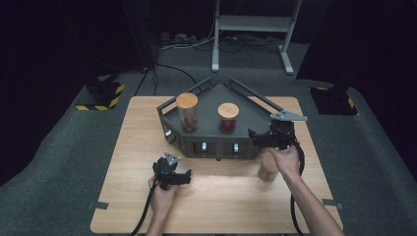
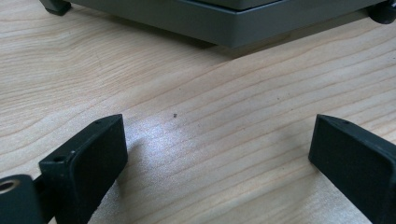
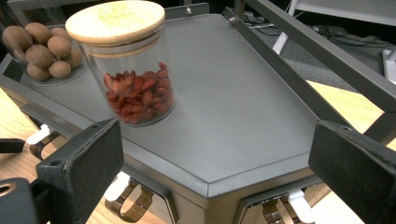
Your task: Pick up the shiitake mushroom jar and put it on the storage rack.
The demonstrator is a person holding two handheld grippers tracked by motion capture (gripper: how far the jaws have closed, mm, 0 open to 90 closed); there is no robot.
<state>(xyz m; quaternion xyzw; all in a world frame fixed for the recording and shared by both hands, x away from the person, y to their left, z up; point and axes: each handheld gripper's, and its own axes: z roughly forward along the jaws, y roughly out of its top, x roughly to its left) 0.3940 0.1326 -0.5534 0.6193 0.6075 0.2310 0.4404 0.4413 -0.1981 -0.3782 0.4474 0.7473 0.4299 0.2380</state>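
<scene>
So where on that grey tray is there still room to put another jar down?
The right half of the grey tray is bare, between the red-filled jar and the right rail. The left side is crowded, with the brown-filled jar there.

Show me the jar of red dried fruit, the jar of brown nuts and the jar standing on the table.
Red fruit jar (image 3: 137,95), right gripper view, glass wall.
Brown nut jar (image 1: 187,101), high view, wooden lid.
Table jar (image 1: 267,171), high view, its side.
</scene>
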